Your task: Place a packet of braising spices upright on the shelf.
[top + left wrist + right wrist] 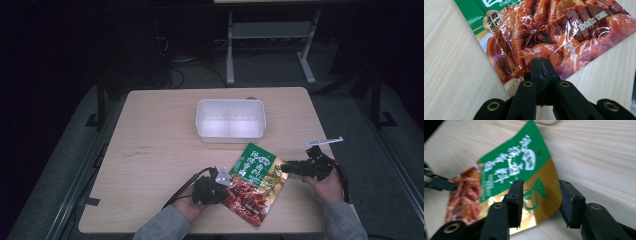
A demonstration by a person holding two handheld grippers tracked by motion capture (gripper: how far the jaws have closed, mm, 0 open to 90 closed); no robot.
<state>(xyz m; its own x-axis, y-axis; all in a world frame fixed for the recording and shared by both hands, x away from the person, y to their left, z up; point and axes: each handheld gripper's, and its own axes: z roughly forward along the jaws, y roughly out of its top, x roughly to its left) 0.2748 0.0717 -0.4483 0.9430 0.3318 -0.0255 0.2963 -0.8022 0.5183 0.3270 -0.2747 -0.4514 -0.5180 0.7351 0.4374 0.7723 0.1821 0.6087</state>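
A snack packet (255, 182), green at the top with red food printed below, lies slanted on the wooden table (155, 150) near the front edge. My left gripper (225, 186) is at the packet's left side, and its jaws are pressed together on the packet's lower red part (541, 37). In the left gripper view the left gripper (541, 65) shows no gap at its tips. My right gripper (286, 167) reaches in from the right. In its own view the right gripper (540, 187) stands open, and its jaws straddle the packet's gold corner (541, 195).
An empty white two-compartment container (230, 104) stands at the middle back of the table, just beyond the packet's top corner. Bare wood extends to the left. Beyond the table are dark floor, cables and a metal stand (270, 45).
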